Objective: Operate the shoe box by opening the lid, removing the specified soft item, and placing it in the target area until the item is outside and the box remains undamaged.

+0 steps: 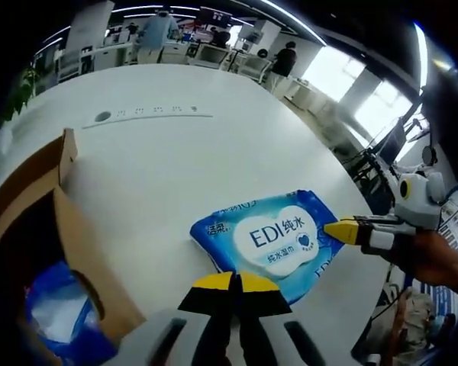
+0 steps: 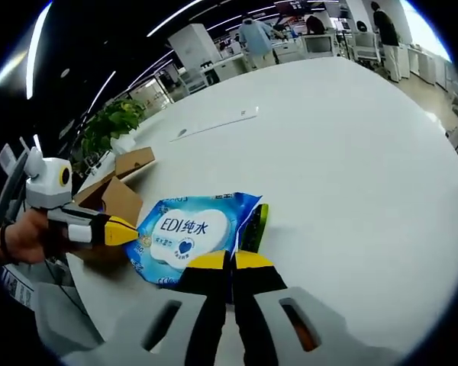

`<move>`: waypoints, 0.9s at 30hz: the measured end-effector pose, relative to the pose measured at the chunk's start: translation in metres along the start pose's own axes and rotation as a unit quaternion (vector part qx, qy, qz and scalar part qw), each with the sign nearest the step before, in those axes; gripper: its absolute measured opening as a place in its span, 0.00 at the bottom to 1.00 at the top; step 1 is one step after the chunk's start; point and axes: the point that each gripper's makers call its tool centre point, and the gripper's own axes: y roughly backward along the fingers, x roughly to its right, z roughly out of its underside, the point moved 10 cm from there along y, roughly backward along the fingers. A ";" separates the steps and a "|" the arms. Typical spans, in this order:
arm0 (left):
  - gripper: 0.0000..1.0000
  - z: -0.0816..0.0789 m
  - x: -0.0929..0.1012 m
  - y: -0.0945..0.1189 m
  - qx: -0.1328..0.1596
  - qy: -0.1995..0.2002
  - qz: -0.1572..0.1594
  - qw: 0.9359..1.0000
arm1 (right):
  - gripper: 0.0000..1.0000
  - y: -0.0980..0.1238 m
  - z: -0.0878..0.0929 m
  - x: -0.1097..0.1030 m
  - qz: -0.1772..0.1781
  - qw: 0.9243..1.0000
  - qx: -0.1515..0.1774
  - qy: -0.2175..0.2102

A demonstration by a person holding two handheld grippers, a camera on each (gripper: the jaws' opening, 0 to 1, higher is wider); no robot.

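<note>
Wipes pack (image 1: 271,242), the soft blue item with a white label, lies flat on the white table (image 1: 175,160), fully outside the box (image 1: 57,229) and just to its right in the left gripper view. Left gripper (image 1: 235,281) has its yellow-tipped jaws brought together at the pack's near edge; the tips sit right against that edge, but whether they pinch any of the wrapper cannot be told. Right gripper (image 2: 229,261) also shows its jaws pressed together at the pack's near edge in its own view, with a green strip (image 2: 254,226) of the pack's side just beyond the tips, and again a pinch cannot be confirmed. Seen from the left gripper view, its yellow tip touches the pack's right end. With the pack resting flat, both claws probably sit there to settle it in the target area. Cardboard walls of the box look whole, its flap (image 1: 42,164) stands open on the far side, and inside it a further blue and white packet (image 1: 57,316) shows. Judging by this, the removal looks done and only release remains. Far across the table lies a pale strip (image 1: 149,116)
</note>
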 end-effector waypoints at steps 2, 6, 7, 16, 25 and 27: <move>0.01 0.001 0.000 0.000 -0.002 -0.001 -0.001 1.000 | 0.01 0.000 0.001 0.000 0.004 1.000 -0.001 0.002; 0.03 0.002 0.002 0.002 -0.007 -0.025 -0.004 1.000 | 0.01 0.003 0.002 -0.001 0.021 1.000 -0.005 0.011; 0.04 0.001 0.002 0.004 -0.006 -0.030 -0.009 0.999 | 0.02 0.006 0.003 -0.003 0.029 0.999 -0.002 0.015; 0.08 -0.001 0.000 0.018 0.005 -0.051 -0.005 0.999 | 0.01 0.018 0.001 0.001 0.048 0.999 0.008 0.020; 0.08 0.001 -0.005 0.034 0.017 -0.052 -0.003 0.998 | 0.00 0.039 -0.004 -0.010 0.057 0.998 0.018 0.034; 0.08 0.001 -0.005 0.037 0.021 -0.049 -0.002 0.999 | 0.00 0.040 -0.005 -0.010 0.057 0.998 0.021 0.029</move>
